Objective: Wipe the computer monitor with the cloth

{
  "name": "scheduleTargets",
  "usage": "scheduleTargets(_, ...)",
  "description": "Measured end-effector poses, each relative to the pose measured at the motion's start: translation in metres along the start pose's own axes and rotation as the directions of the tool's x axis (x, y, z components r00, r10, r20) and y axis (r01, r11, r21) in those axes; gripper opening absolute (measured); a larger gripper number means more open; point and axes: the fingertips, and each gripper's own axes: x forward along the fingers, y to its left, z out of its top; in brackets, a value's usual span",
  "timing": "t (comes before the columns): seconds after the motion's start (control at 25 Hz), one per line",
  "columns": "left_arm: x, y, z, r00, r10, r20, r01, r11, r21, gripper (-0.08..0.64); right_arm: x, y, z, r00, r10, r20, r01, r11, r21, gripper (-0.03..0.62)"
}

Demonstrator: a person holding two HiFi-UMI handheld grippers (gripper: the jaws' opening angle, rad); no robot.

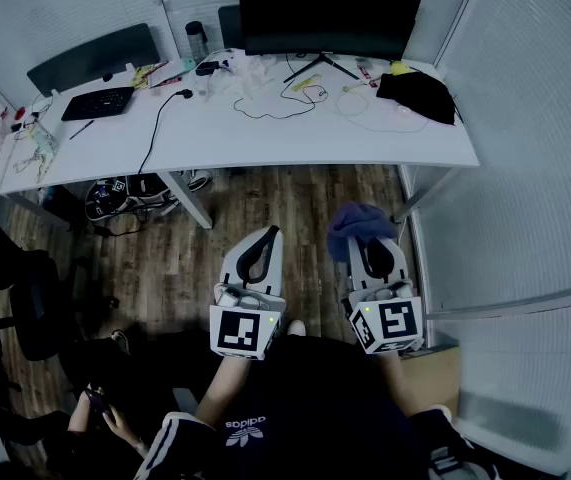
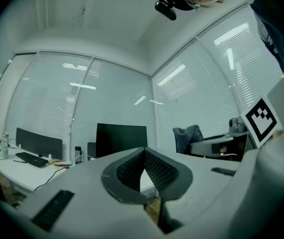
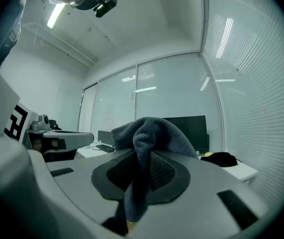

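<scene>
Right tool (image 1: 375, 250) clamped on a bunched blue-grey cloth (image 1: 358, 220), left tool (image 1: 264, 242) beside it with jaws pressed together on nothing, both near, above the wood floor (image 1: 295, 193), dark monitor (image 1: 330, 8) upright at the far edge of the white surface (image 1: 265, 138), well apart from the cloth

Cloth (image 3: 154, 133): soft napped fabric, fuzzy, matt blue-grey.
Left hand-held gripper (image 2: 144, 158) and right hand-held gripper (image 1: 371, 250): smooth matt grey plastic shells. Pads (image 2: 162, 171) are dark, rubbery-looking and finely ribbed.
Monitor (image 1: 327, 10): dark screen, dull, no sharp glare.
Desk (image 1: 265, 138): smooth white top, faint sheen.
Floor (image 1: 295, 203): wood planks, visible grain, low gloss.
</scene>
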Motion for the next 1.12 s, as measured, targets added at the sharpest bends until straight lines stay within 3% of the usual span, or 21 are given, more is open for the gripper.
scheduleTargets(0.6,0.006,-0.008,0.003,1.000,-0.011,0.015,0.011,1.000,-0.004,0.006,-0.003,-0.007,0.004,1.000,0.009,0.010,-0.009,0.999,-0.045,0.047)
scheduleTargets(1.12,0.032,0.001,0.000,0.999,-0.031,0.027,0.032,0.999,-0.025,0.005,0.015,-0.027,-0.010,1.000,-0.012,-0.006,0.012,1.000,-0.005,0.049)
